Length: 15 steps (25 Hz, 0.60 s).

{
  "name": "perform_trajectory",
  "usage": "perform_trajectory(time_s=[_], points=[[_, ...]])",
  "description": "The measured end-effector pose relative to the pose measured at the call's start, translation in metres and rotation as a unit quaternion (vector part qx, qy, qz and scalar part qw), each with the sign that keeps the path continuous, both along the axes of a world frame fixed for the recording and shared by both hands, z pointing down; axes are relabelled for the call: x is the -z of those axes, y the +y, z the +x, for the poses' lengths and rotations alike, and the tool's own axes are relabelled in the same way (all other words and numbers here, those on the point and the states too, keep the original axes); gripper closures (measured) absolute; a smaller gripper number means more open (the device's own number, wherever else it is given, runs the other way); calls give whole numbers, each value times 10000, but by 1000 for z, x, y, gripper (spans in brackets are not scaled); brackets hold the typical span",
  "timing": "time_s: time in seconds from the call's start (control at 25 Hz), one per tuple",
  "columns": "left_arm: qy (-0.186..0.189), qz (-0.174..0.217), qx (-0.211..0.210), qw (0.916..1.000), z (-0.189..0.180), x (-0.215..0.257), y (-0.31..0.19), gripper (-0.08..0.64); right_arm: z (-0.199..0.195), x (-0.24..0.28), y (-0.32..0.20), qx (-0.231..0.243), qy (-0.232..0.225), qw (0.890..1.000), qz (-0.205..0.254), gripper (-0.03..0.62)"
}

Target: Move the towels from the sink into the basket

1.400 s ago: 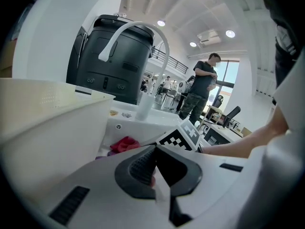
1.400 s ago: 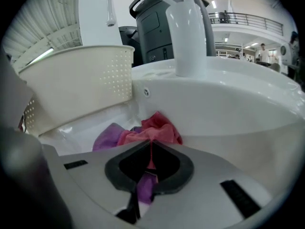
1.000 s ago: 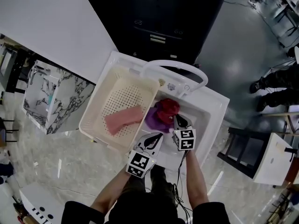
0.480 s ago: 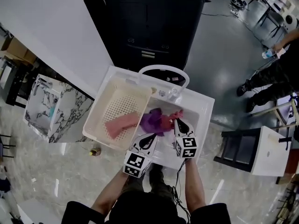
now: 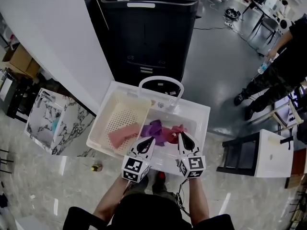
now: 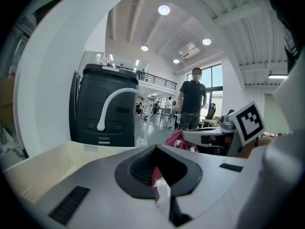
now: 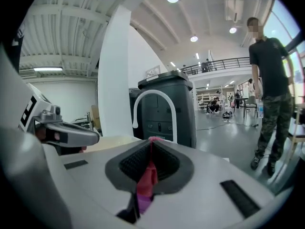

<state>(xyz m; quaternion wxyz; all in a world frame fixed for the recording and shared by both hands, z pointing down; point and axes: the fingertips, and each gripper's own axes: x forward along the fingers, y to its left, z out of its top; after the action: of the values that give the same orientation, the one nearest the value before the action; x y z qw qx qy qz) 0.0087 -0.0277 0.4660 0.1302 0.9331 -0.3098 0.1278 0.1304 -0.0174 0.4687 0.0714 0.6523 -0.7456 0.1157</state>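
Purple towel (image 5: pixel 153 127) and red towel (image 5: pixel 175 131) hang bunched together over the sink (image 5: pixel 202 115), strung between the two tools, so their long axis runs left to right. The left tool (image 5: pixel 149 139) is clenched on the purple one, the right tool (image 5: pixel 182 136) on the red one. A pink towel (image 5: pixel 121 135) lies in the basket (image 5: pixel 102 124) just beside them on the left, slanting from near-left to far-right.
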Motion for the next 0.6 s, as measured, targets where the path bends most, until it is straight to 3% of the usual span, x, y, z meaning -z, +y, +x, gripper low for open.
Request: perform_trajectory(time_s=[0.32, 0.6], points=[[28, 160, 187, 9997, -16, 17, 0, 555, -17, 39, 12, 173, 73, 9988, 443, 557], [-7, 252, 592, 9979, -47, 24, -6, 555, -45, 60, -4, 580, 77, 9957, 721, 557]])
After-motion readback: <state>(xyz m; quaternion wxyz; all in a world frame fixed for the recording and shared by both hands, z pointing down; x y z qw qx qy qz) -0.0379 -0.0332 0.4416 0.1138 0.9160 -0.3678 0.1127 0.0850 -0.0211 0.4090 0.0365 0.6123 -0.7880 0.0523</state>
